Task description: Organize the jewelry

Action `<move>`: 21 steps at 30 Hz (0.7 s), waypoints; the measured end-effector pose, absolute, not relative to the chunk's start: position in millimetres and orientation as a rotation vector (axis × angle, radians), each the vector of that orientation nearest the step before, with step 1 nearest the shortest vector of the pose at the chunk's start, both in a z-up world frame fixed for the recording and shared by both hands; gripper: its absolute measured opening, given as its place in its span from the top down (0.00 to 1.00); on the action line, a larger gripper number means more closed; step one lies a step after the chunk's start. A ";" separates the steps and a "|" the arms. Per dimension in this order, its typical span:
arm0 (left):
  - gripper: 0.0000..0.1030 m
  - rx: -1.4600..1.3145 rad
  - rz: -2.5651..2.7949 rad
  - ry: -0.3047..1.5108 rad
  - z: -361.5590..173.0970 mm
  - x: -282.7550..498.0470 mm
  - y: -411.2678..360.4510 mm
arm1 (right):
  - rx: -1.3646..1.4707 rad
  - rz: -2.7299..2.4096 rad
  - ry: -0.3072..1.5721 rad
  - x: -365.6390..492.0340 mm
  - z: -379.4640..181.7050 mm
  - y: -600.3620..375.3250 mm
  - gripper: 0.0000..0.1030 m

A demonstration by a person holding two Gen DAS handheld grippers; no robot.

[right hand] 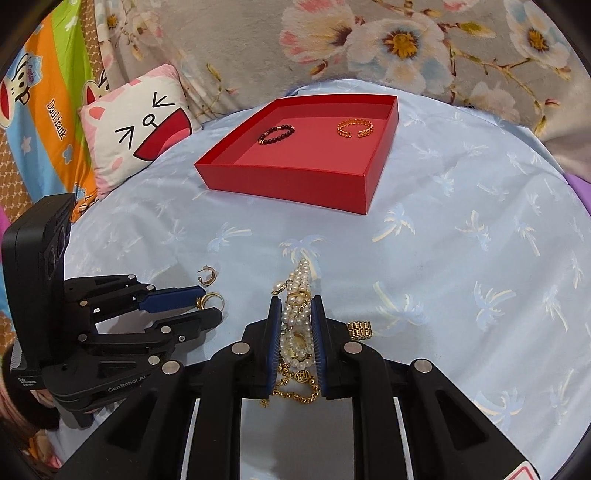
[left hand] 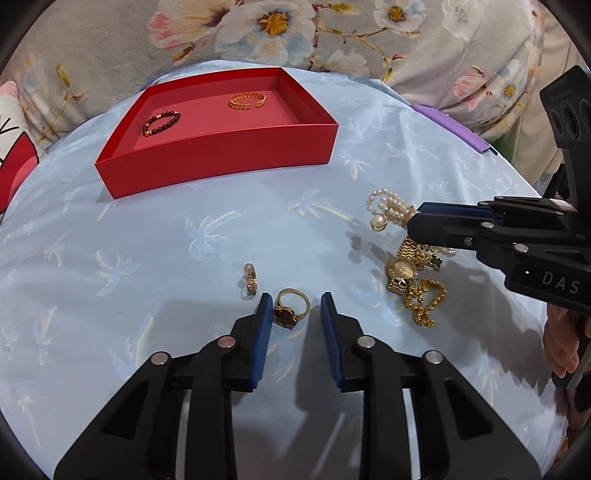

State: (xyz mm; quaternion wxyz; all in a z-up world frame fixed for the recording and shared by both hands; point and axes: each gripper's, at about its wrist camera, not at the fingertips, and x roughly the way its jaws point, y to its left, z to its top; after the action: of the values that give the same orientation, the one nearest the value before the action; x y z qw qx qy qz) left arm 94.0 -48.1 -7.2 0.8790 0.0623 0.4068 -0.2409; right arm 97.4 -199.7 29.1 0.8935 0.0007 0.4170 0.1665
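A red box (left hand: 229,155) (right hand: 295,177) holds a dark bead bracelet (left hand: 161,123) (right hand: 277,133) and a gold cuff bracelet (left hand: 247,100) (right hand: 355,127). My left gripper (left hand: 293,304) (right hand: 207,302) is open, its jaws either side of a gold ring with a dark stone (left hand: 290,308) (right hand: 210,300). A small gold earring (left hand: 251,278) (right hand: 208,276) lies just left of it. My right gripper (right hand: 295,306) (left hand: 412,218) is shut on a pearl bracelet (right hand: 297,291) (left hand: 386,210), above a gold watch (left hand: 402,271) and gold chain (left hand: 424,301) (right hand: 295,387).
Everything lies on a light blue palm-print cloth (left hand: 184,240) (right hand: 461,258). A cartoon pillow (right hand: 136,125) sits far left, floral fabric (left hand: 295,29) behind, a purple strip (left hand: 450,125) at the right edge. A gold watch-band piece (right hand: 360,329) lies right of my right gripper.
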 end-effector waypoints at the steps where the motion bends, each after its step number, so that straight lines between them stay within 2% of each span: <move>1: 0.81 0.127 -0.503 0.848 -7.1 94.0 -48.1 | 0.001 0.345 0.864 97.4 29.3 -200.0 0.86; 5: 0.88 0.114 -0.510 0.848 -7.1 93.0 -46.8 | -0.004 0.346 0.862 96.9 28.5 -198.9 0.85; 16: 0.89 0.096 -0.515 0.837 0.0 86.0 -39.3 | -0.014 0.354 0.800 85.8 43.4 -200.4 0.86; 18: 0.99 0.091 -0.521 0.823 6.3 84.2 -37.0 | -0.003 0.348 0.784 85.0 49.0 -204.0 0.86; 21: 0.99 0.081 -0.526 0.807 13.9 81.8 -33.5 | 0.018 0.337 0.767 84.0 54.5 -209.6 0.86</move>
State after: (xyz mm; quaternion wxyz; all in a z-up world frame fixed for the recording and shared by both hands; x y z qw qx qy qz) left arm 81.8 -33.5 13.9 0.8855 0.0388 0.3878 -0.2530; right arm 84.0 -209.6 54.5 0.9135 0.0086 0.3724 0.1636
